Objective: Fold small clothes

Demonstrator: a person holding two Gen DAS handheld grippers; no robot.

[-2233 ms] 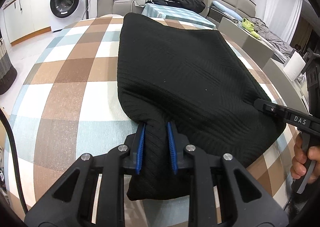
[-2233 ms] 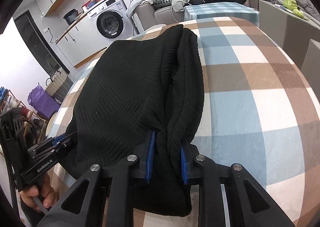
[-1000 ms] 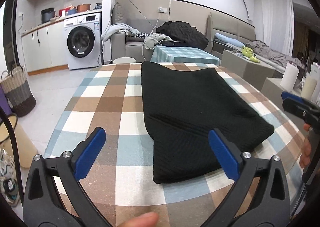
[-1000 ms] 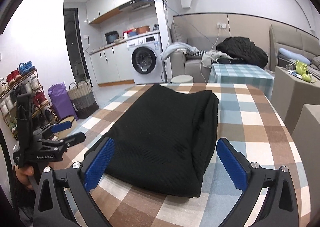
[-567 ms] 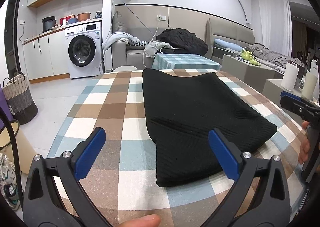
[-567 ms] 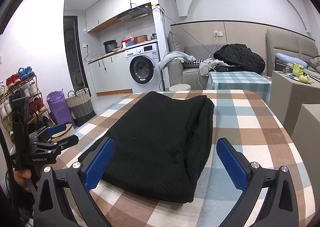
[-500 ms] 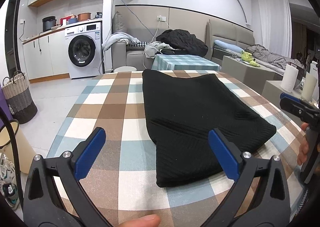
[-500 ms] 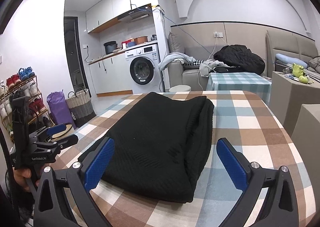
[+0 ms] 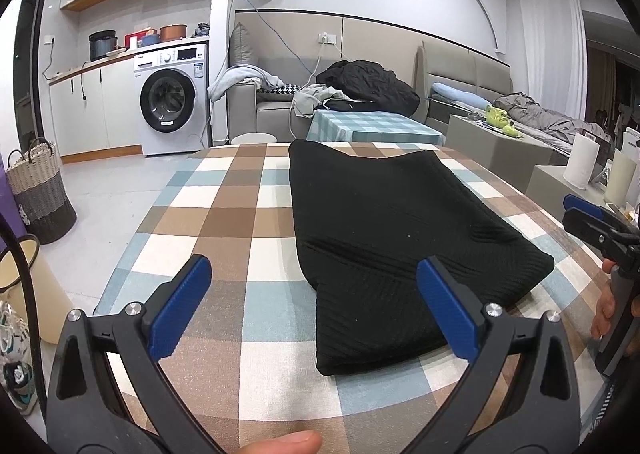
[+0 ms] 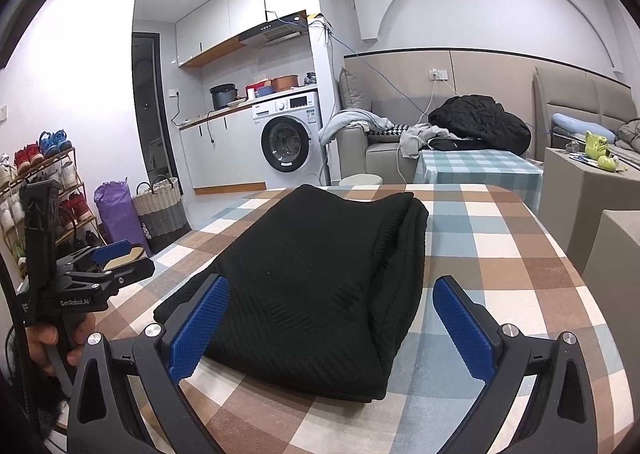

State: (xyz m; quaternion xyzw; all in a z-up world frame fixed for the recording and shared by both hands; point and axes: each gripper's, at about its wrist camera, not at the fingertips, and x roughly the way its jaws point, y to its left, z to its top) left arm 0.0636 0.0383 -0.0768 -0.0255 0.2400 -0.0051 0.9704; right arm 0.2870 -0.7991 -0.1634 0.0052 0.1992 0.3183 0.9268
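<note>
A table (image 9: 224,213) covered with a checked cloth of brown, blue and white squares is filling the lower part of both views. On it a black knitted garment (image 9: 384,230) is lying folded into a long, flat bundle, running from near the grippers toward the far edge of the table; in the right wrist view its thick folded edge (image 10: 404,274) is showing on the right side.

The left gripper (image 9: 316,302) is hanging above the near part of the table with its jaws spread wide apart — the blue pads (image 9: 180,308) are holding nothing and are touching nothing, and the near corner of the garment is showing in the gap between them. The right gripper (image 10: 332,328) is standing the same way: jaws wide open, empty, with the near end of the garment (image 10: 304,286) seen between the two blue pads (image 10: 198,328) and no contact visible.

In the left wrist view the right gripper (image 9: 596,225) is showing at the right edge, with a hand (image 9: 604,310) around its handle. In the right wrist view the left gripper (image 10: 104,266) is showing at the left edge, beside the table, held by a hand (image 10: 48,342). A fingertip (image 9: 284,442) is entering at the bottom edge of the left wrist view.
</note>
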